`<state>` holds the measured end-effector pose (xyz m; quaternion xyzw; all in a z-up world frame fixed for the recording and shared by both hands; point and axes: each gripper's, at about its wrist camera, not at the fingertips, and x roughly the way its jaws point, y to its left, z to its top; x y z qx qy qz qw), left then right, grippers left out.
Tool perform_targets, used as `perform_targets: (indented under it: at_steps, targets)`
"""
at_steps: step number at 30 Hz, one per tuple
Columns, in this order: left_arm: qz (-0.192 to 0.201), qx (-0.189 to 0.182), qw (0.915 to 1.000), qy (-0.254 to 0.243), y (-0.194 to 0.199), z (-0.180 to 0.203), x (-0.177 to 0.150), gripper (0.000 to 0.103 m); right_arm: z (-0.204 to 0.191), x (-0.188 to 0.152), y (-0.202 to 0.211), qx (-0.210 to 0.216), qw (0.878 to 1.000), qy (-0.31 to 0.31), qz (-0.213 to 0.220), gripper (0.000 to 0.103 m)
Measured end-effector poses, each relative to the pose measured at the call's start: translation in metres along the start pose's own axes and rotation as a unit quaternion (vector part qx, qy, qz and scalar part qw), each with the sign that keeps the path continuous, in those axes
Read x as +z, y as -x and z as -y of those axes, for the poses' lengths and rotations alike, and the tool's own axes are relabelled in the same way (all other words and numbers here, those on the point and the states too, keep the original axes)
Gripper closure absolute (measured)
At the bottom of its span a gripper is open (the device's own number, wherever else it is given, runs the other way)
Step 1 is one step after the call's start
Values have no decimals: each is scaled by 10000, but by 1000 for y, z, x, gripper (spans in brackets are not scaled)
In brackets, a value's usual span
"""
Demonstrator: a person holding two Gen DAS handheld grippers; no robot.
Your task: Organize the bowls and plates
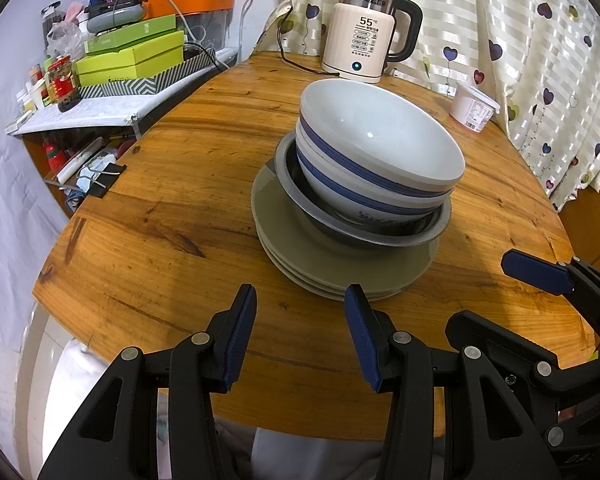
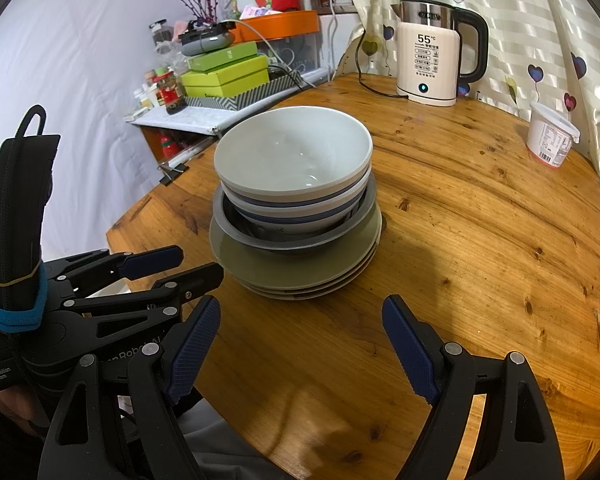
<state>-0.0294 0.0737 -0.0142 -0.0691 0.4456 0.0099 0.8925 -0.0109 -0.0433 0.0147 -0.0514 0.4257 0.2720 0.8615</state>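
While plates (image 1: 332,272) underlie it, the metal bowl (image 1: 364,236) holds two nested white bowls (image 1: 376,140).

Wooden table (image 1: 172,216) bears stacked plates (image 1: 340,272), kettle (image 1: 364,44), tub (image 1: 474,108).

White blue-banded bowls (image 1: 380,148) nested upright in grey metal bowl (image 1: 360,232), atop stacked grey-green plates (image 1: 324,268), mid-table.

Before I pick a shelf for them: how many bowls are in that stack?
3 visible: two white blue-banded bowls nested, the top bowl inside the lower bowl, both sitting in a grey metal bowl on the plates. More could hide inside.
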Motion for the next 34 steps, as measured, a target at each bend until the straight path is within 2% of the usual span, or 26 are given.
perform_targets:
  at_steps: [34]
  targets:
    - [10,13,10000,-29,3,2,1,56,1,0,2,-16,10000,-4,49,19]
